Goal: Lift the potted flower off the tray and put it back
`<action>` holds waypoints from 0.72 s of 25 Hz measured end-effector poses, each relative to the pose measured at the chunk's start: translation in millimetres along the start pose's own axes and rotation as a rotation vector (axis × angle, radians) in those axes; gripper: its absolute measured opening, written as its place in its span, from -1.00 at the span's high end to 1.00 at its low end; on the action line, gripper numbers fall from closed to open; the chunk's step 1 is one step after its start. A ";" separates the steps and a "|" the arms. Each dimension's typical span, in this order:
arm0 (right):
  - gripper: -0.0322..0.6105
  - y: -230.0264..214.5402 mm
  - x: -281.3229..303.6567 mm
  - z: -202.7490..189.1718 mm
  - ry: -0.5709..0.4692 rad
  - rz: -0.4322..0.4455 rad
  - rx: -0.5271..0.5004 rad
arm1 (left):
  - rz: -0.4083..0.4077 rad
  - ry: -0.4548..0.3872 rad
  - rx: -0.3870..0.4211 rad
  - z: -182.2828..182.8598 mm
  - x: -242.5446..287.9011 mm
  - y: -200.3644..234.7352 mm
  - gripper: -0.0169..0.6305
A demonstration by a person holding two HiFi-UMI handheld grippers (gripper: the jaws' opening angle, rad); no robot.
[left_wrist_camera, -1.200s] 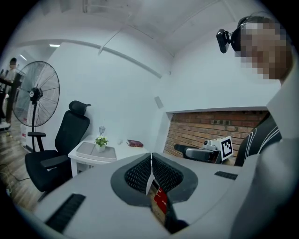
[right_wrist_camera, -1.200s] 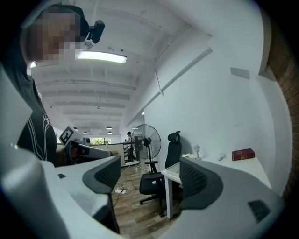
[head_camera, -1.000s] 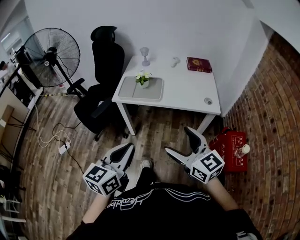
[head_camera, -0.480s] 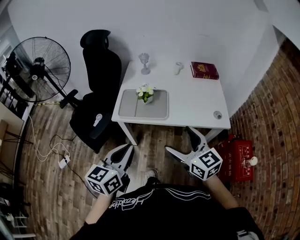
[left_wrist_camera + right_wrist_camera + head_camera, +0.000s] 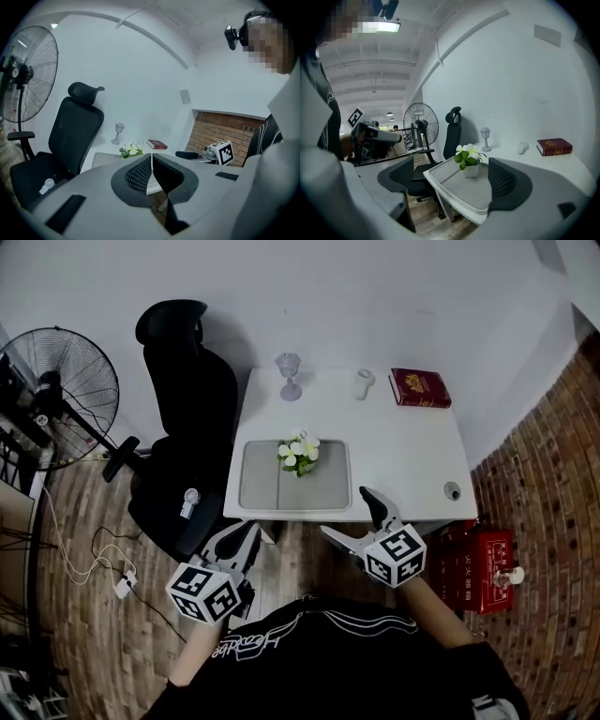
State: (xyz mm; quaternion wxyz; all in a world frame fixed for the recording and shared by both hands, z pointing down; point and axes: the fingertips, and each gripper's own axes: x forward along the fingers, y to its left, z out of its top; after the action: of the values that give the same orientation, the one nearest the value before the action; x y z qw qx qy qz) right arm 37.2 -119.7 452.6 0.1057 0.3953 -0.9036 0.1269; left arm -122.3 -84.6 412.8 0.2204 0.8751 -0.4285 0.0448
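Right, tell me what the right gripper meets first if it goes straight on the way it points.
Probably the near rim of the tray: the right gripper, whose jaws have just been opening and hold nothing, frames it, with the potted flower farther back on it. Depth is unclear.

Small potted flower (image 5: pixel 300 455) with white blooms and green leaves in a white pot, upright, at the far edge of the grey tray (image 5: pixel 281 491), tray flat on the white desk (image 5: pixel 403 446)
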 end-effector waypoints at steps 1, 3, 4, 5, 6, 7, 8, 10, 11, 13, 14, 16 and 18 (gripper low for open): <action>-0.59 -3.8 10.1 -2.3 0.011 -0.002 -0.001 | 0.002 0.004 -0.002 0.5 3.5 7.1 0.84; -0.59 -10.5 28.1 -6.5 0.034 -0.005 -0.008 | 0.007 0.012 -0.007 0.8 9.2 19.0 0.84; -0.59 -13.1 36.2 -8.6 0.045 -0.006 -0.016 | 0.011 0.016 -0.011 0.5 11.3 23.9 0.84; -0.59 -15.4 44.0 -11.3 0.058 -0.006 -0.025 | 0.015 0.020 -0.015 -0.1 13.1 28.2 0.84; -0.60 -17.5 51.6 -14.5 0.072 -0.006 -0.033 | 0.019 0.024 -0.019 -0.9 14.6 32.1 0.84; -0.60 -19.6 59.0 -17.9 0.085 -0.006 -0.040 | 0.023 0.027 -0.024 -1.6 15.9 35.7 0.84; -0.60 -21.8 66.4 -20.9 0.098 -0.005 -0.044 | 0.027 0.029 -0.028 -2.1 17.2 39.1 0.84; -0.59 -26.0 80.9 -25.7 0.119 0.001 -0.044 | 0.037 0.033 -0.035 -2.5 19.8 46.2 0.84; -0.59 -28.2 87.9 -28.3 0.132 0.004 -0.045 | 0.043 0.035 -0.039 -2.4 20.8 49.8 0.84; -0.59 -34.1 101.4 -34.1 0.159 0.004 -0.047 | 0.056 0.036 -0.045 -1.3 22.4 56.6 0.84; -0.59 -37.7 108.3 -36.5 0.170 0.005 -0.045 | 0.062 0.037 -0.046 -0.2 23.1 60.0 0.84; -0.59 -45.0 123.0 -41.1 0.192 0.007 -0.043 | 0.077 0.038 -0.048 2.5 25.0 68.1 0.84; -0.59 -52.3 138.2 -46.6 0.221 0.014 -0.047 | 0.094 0.041 -0.056 5.2 27.2 78.2 0.84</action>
State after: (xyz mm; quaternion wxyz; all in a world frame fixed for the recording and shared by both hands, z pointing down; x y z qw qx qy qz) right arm -11.8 -234.4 544.6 0.2129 0.3702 -0.8918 0.1491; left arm -166.1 -148.6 442.6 0.2510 0.8464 -0.4657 0.0611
